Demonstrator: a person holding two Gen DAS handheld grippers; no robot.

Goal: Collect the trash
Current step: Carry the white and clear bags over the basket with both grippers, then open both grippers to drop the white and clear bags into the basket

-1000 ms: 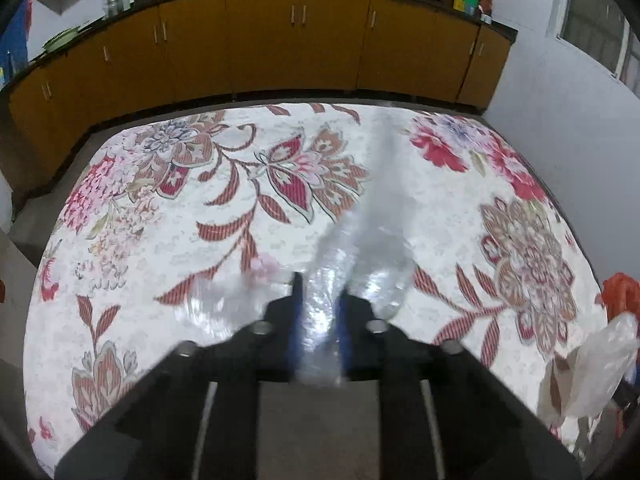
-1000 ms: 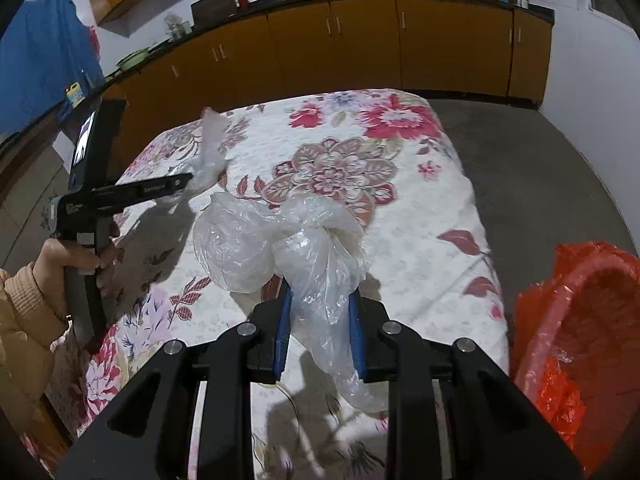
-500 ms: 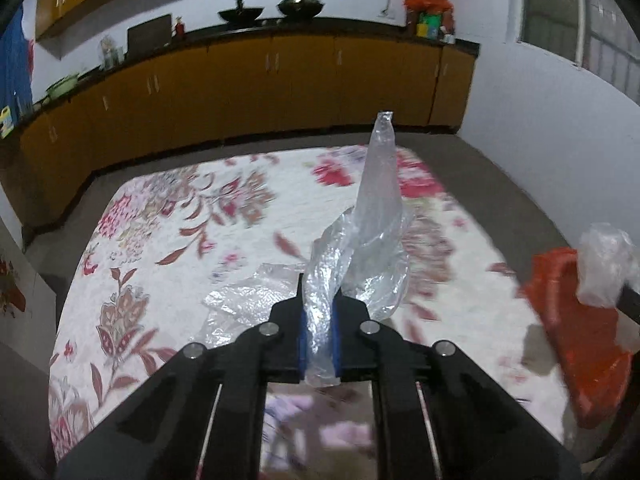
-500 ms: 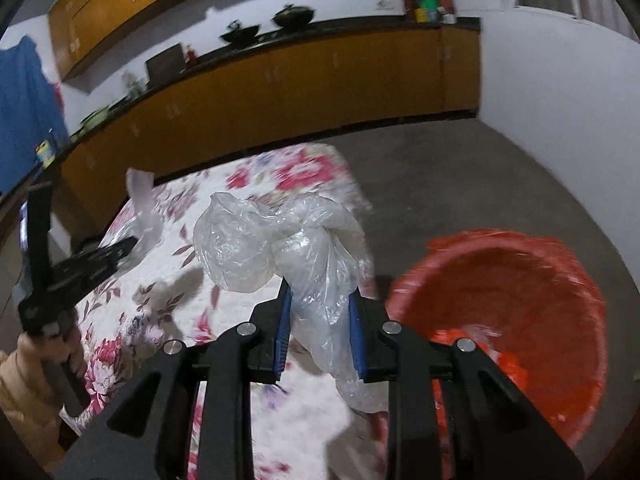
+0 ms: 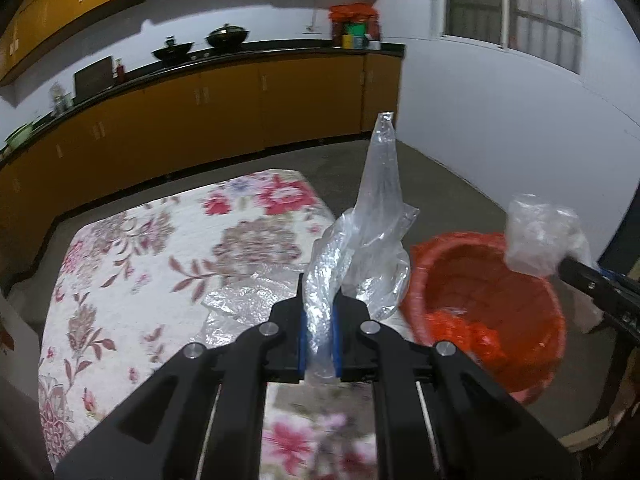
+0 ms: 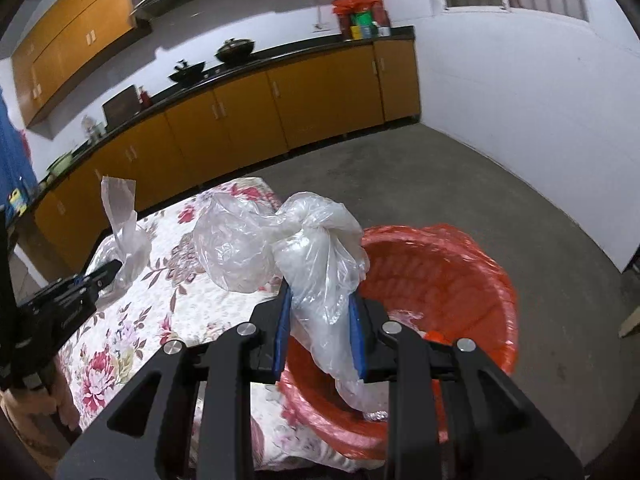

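both wrist views look along their claws — sharing red bin (image 5: 494, 300) (image 6: 452, 280), floral table (image 5: 160, 248) (image 6: 132, 340)

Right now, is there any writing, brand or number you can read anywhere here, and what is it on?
None can be read.
Left gripper: faint pale lettering along its side in the right wrist view, too blurred to read.
Packages on the counter: printed colours only, too small to make out.
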